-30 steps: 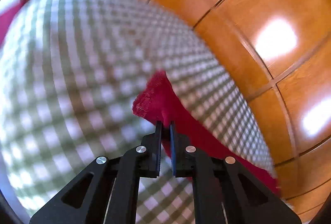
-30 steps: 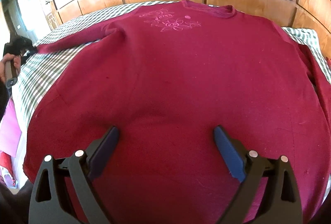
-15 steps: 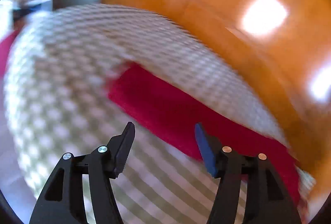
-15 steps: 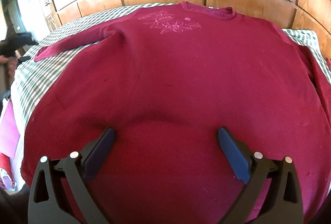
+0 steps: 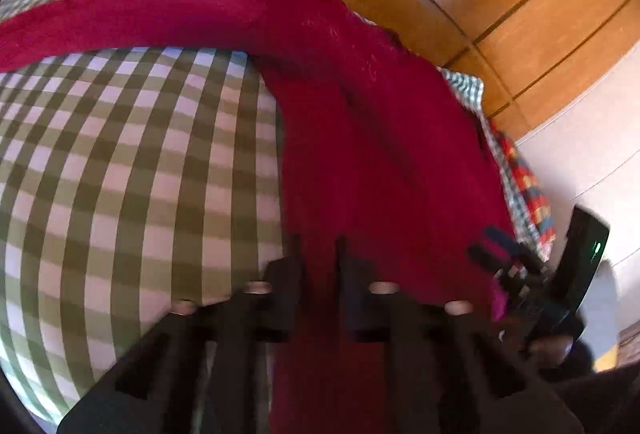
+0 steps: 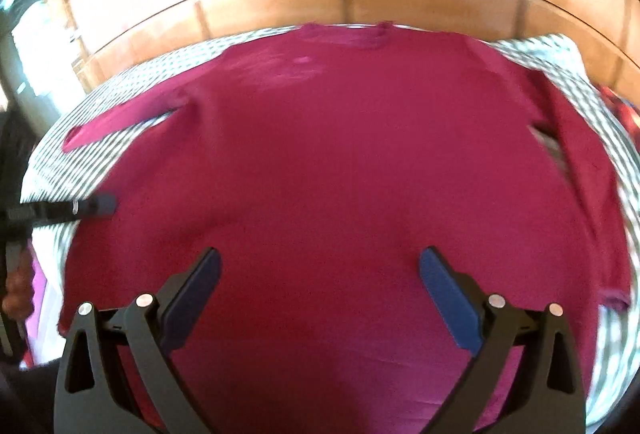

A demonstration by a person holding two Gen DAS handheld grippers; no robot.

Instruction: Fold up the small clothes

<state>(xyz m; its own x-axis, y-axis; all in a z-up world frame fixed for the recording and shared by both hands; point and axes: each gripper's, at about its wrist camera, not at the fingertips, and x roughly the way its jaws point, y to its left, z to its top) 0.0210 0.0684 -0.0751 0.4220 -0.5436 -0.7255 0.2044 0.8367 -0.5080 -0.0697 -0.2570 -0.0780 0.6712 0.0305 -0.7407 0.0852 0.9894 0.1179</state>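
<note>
A dark red sweater [image 6: 340,161] lies spread front up on a green-and-white checked bed cover [image 5: 120,173], neck toward the wooden wall. Its left sleeve [image 5: 140,21] lies stretched out across the cover. My left gripper [image 5: 320,254] is at the sweater's left side edge, and its jaws are closing with red cloth [image 5: 360,137] between them. In the right wrist view the left gripper [image 6: 96,205] looks thin at that same edge. My right gripper [image 6: 320,286] hangs open over the sweater's lower middle with nothing between its fingers. It also shows in the left wrist view [image 5: 496,246].
Wooden wall panels [image 5: 520,13] run close behind the bed. A multicoloured cloth [image 5: 528,185] lies at the bed's far right edge. A pink item [image 6: 38,274] and a person's hand [image 6: 16,290] are off the left side. The right sleeve [image 6: 580,153] lies along the sweater's right side.
My left gripper let go of the sleeve cuff, opened, swung over to the sweater's side edge and closed down there. The right gripper drew back a little and stayed open.
</note>
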